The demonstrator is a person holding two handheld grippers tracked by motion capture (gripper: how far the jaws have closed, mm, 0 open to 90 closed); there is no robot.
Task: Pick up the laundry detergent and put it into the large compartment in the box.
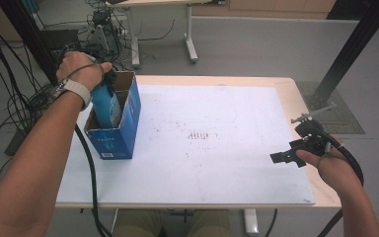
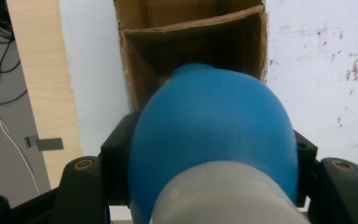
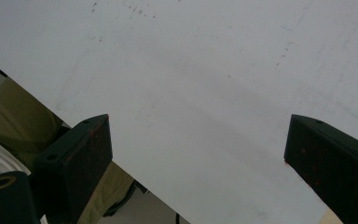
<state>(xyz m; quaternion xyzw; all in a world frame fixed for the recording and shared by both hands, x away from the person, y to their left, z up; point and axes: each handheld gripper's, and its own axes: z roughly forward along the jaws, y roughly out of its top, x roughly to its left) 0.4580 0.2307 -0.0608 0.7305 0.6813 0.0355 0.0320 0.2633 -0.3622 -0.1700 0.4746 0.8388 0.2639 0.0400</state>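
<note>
Overhead, left hand-held gripper (image 2: 205, 163) clamped on blue bottle (image 2: 209, 135) — pointing down into cardboard box (image 1: 128, 118), right hand-held gripper (image 3: 196, 144) released, hovering level.

The person's forearms are bare, with no sleeves. The left hand (image 1: 81, 69) has a pale grey strap round the wrist and a thin dark loop across its back. The legs, at six o'clock in the high view, wear khaki trousers. The left tongs (image 2: 209, 149) are black, with blocky jaws and a brass-coloured screw in each rounded arm. The right tongs (image 3: 196, 154) have matte black wedge-shaped jaws, scuffed reddish at the edges. A thick black cable trails from each, looping at four o'clock behind the right hand (image 1: 333, 170).
</note>
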